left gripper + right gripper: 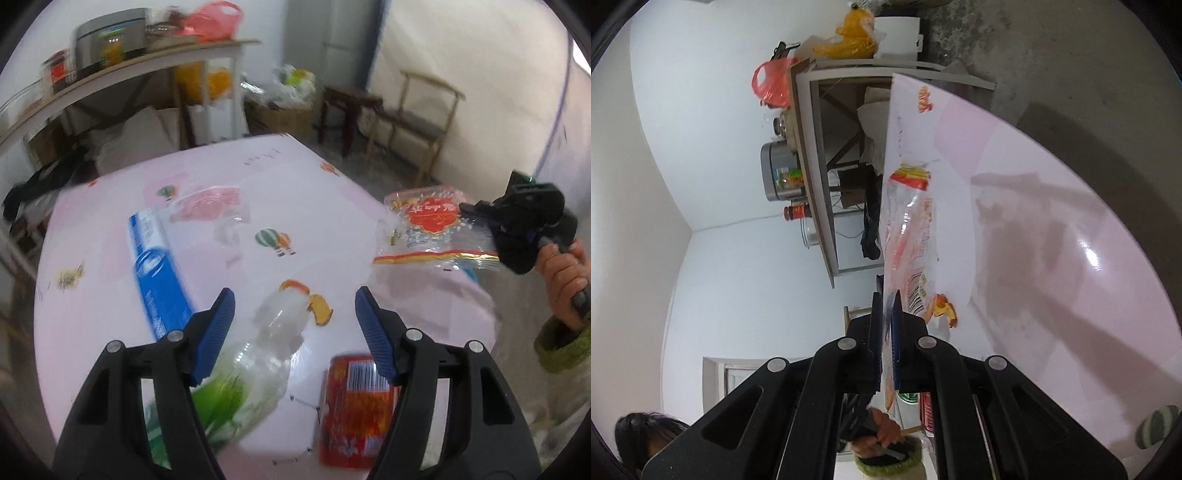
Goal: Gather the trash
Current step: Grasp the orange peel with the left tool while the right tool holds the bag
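Note:
My left gripper (294, 302) is open above the pink table (314, 192), its fingers either side of a crushed clear plastic bottle with a green label (251, 365). A red snack wrapper (354, 410) lies by its right finger. A blue and white pack (159, 273) and a clear pink wrapper (210, 206) lie further back. My right gripper (476, 216) is shut on a clear bag with a red and gold label (428, 229), held off the table's right edge. In the right wrist view the gripper (886, 295) pinches that bag (908, 221) edge-on.
A shelf table (147, 62) with a rice cooker, jars and a red bag stands at the back left. A basket of trash (284, 110), a dark stool (351, 99) and a wooden chair (421, 110) stand behind the table on the grey floor.

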